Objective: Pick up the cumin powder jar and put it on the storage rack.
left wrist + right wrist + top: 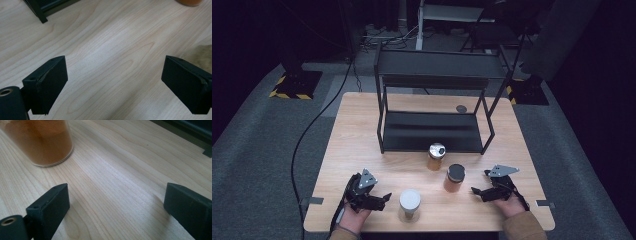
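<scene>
High view: two grippers, three jars, one black two-tier metal rack (434, 100), all on one light wooden table (357, 135). Left gripper (382, 199) rests low on the near left of the table in the person's hand; right gripper (476, 192) likewise on the near right. Both point inward, toward each other.

Jars, counted by lid:
- white-lidded jar (410, 205) — just beside the left gripper's tips, on its inward side; contents hard to make out.
- black-lidded jar (455, 178) — orange-brown contents, just ahead of the right gripper's tips, apart from them.
- silver-lidded jar (436, 156) — amber contents, farther off from both grippers, close to the rack's front edge.

One small dark disc (461, 108) lies on the table under the rack, well away from both grippers; what it is I cannot tell.

Left gripper view: jaws wide apart, bare wood between them, nothing gripped. A rack foot (41, 15) is cut off at top left; an orange jar base is cropped at the top right edge; a blurred tan patch sits at the right edge, unidentifiable.

Right gripper view: jaws wide apart, nothing held. The black-lidded jar's glass base (40, 141) stands ahead and to the left of the left jaw, its top cut off.
</scene>
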Action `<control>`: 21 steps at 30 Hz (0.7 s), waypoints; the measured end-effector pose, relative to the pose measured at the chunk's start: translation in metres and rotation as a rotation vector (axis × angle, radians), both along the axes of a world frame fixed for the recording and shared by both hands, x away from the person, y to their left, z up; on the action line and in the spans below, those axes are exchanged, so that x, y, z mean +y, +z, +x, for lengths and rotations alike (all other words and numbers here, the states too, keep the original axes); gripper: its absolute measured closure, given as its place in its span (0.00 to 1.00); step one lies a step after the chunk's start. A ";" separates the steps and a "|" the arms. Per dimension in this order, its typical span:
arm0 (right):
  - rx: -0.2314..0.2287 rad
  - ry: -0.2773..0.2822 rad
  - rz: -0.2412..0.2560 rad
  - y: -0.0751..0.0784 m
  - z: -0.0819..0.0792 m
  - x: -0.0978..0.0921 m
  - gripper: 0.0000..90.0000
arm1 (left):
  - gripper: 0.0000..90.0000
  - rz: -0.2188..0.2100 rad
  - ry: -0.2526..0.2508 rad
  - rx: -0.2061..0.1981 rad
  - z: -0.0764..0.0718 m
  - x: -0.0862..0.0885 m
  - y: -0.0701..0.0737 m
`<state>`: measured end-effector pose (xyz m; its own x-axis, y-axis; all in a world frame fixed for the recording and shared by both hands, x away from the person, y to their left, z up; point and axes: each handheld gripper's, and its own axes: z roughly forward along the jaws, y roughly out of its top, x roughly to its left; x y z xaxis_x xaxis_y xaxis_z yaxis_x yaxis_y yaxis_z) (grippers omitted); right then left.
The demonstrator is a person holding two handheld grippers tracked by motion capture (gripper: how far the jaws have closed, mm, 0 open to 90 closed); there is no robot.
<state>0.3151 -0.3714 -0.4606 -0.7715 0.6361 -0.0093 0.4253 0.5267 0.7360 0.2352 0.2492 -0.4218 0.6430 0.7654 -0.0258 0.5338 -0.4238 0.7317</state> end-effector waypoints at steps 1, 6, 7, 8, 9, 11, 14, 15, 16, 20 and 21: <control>0.000 0.000 0.000 0.000 0.000 0.000 0.07 | 0.07 -0.003 -0.002 -0.002 0.000 0.000 0.003; 0.000 0.001 0.000 0.000 0.000 0.000 0.07 | 0.07 -0.016 -0.016 -0.016 -0.004 0.000 0.018; 0.000 0.001 0.000 0.000 0.000 0.000 0.07 | 0.07 -0.019 -0.020 -0.021 -0.005 0.000 0.021; 0.000 0.001 0.000 0.000 0.000 0.000 0.07 | 0.07 -0.018 -0.024 -0.026 -0.005 0.000 0.025; 0.000 0.001 0.000 0.000 0.000 0.000 0.07 | 0.07 -0.019 -0.028 -0.038 -0.008 -0.001 0.031; 0.000 0.001 0.000 0.000 0.000 0.000 0.07 | 0.08 -0.015 -0.029 -0.051 -0.011 -0.003 0.038; 0.001 0.000 -0.001 0.000 0.000 0.000 0.07 | 0.08 -0.014 -0.023 -0.057 -0.015 -0.005 0.047; 0.001 0.001 -0.001 0.000 0.000 0.000 0.07 | 0.08 -0.014 -0.023 -0.057 -0.015 -0.005 0.047; 0.001 0.001 -0.001 0.000 0.000 0.000 0.07 | 0.08 -0.015 -0.022 -0.060 -0.017 -0.006 0.050; 0.001 0.001 0.000 0.000 0.000 0.000 0.07 | 0.08 -0.030 -0.028 -0.074 -0.021 -0.007 0.062; 0.001 0.001 -0.001 0.000 0.000 0.000 0.07 | 0.08 -0.032 -0.031 -0.077 -0.022 -0.007 0.064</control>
<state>0.3147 -0.3718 -0.4604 -0.7725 0.6350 -0.0089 0.4254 0.5277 0.7352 0.2129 0.2421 -0.3574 0.6675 0.7446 0.0006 0.4624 -0.4152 0.7835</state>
